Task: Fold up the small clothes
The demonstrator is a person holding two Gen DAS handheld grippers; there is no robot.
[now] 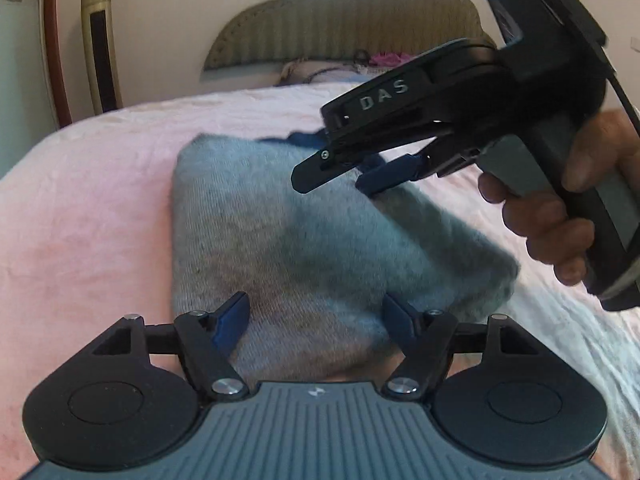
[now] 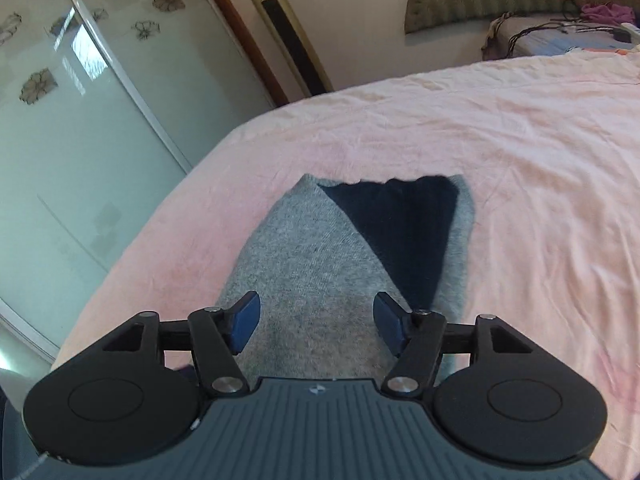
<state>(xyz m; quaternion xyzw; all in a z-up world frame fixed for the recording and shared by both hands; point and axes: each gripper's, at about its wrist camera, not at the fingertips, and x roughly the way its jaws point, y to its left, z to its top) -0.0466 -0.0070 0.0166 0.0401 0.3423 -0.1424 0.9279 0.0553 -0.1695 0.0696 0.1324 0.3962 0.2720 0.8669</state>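
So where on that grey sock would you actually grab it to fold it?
Probably the far cuff end of the grey sock, where the dark lining shows. It lies flat on the pink bedspread, so come from above and beyond it, with one finger slipped under the loose edge.

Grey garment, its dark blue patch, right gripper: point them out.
grey garment (image 2: 304,264): right wrist view, middle of the grey knit.
dark blue patch (image 2: 404,224): right wrist view, centre of the dark area.
right gripper (image 1: 340,180): left wrist view, between the fingertips.
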